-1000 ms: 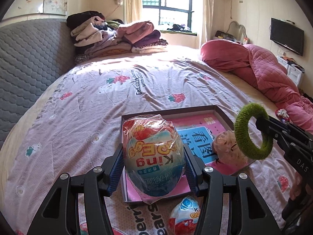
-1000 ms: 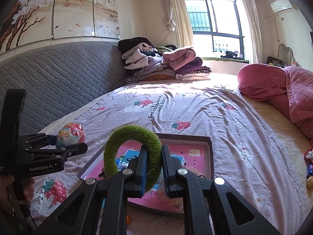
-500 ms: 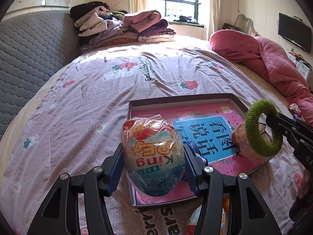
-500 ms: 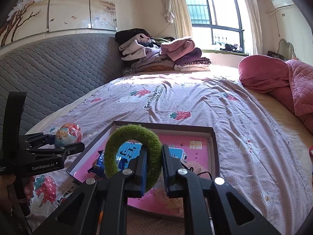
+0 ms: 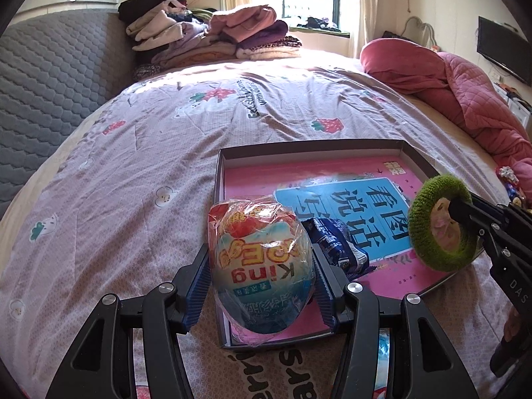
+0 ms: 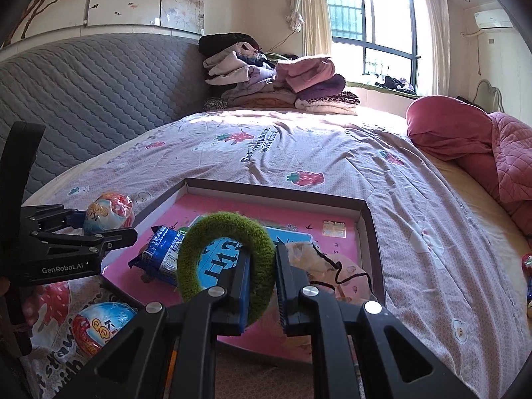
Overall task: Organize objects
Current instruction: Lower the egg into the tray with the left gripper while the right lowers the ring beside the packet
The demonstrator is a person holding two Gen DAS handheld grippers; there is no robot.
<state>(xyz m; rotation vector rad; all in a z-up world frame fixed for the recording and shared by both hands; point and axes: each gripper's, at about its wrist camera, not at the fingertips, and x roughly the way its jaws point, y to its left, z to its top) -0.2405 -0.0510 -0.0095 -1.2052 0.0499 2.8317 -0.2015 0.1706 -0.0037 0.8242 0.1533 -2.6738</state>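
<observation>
Left gripper fingers grasping a wrapped toy egg, right gripper fingers clenched on a fuzzy green ring, both above a flat box on the bed

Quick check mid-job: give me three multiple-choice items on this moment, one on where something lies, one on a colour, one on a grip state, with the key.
1. Where does the blue snack packet lie?
A. Inside the shallow box
B. On the folded clothes
C. On the red quilt

2. What colour is the fuzzy ring?
A. Pink
B. Green
C. White

3. What is the left gripper doing?
A. Open and empty
B. Pinching the ring
C. Shut on the wrapped toy egg

Key: 1 A, the packet rests on the pink book within the box walls. 2 B, the ring in the right gripper is moss green. 3 C, both fingers press the egg's sides.
</observation>
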